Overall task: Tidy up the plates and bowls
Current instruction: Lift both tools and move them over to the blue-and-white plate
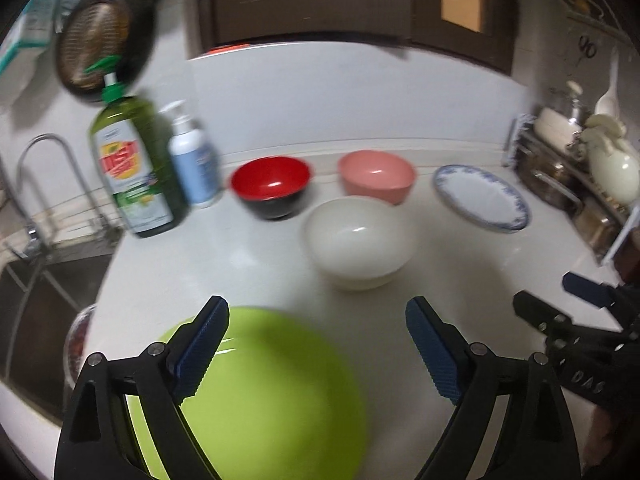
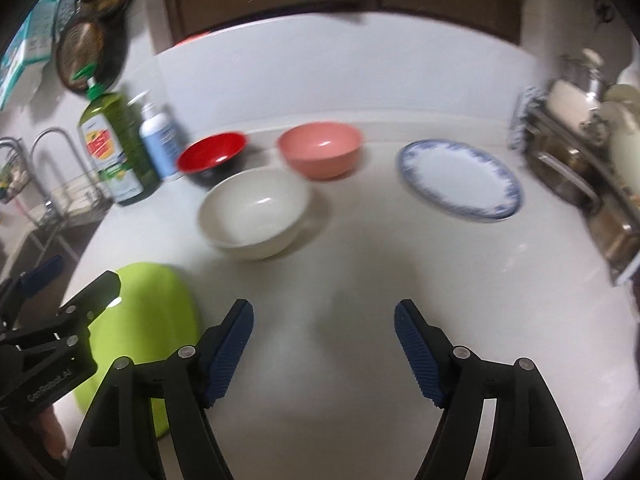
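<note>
Both my left gripper [image 1: 316, 320] and right gripper [image 2: 324, 322] gape empty; white bowl [image 2: 254, 218] looks light, slick: pinch its rim.

Three bowls [image 1: 360, 236] mid-counter [image 1: 248, 264] — flat plate [image 1: 482, 196] right, sink [image 1: 44, 296] left

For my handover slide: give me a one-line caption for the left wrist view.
Open left gripper above a green plate, with white bowl, red bowl, pink bowl and blue-rimmed plate beyond.
</note>
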`<state>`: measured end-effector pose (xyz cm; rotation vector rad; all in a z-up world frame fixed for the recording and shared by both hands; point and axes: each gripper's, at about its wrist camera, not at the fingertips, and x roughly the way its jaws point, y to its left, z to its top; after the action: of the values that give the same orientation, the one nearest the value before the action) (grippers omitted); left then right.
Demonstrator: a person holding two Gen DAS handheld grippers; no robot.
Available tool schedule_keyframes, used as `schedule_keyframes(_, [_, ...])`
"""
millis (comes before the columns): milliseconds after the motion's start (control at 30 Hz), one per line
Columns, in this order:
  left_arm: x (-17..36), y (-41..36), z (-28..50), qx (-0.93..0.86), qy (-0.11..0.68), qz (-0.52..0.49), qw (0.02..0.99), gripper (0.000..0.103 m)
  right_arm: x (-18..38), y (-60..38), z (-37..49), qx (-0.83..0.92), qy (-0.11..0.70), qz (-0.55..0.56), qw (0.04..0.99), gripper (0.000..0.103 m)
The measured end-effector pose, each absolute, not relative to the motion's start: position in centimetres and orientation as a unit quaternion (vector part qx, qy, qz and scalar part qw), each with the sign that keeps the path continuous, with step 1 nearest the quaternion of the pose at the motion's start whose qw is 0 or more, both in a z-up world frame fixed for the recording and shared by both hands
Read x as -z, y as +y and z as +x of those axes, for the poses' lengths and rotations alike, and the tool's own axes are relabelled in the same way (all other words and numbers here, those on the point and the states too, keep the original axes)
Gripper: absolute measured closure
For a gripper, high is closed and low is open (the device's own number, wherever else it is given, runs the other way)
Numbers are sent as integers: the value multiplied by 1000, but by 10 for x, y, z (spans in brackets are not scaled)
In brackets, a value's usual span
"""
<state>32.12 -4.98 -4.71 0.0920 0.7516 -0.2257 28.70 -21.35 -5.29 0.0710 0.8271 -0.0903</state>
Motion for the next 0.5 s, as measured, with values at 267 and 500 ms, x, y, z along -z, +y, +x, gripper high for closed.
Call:
schedule_keyframes(267, [22, -107, 342, 144, 337, 69, 928, 9, 34, -265, 288, 89, 391, 37, 915, 26])
schedule_keyframes(500, [11, -154, 367, 165, 324, 90, 927, 9, 24, -307, 301, 95, 391, 43, 914, 26])
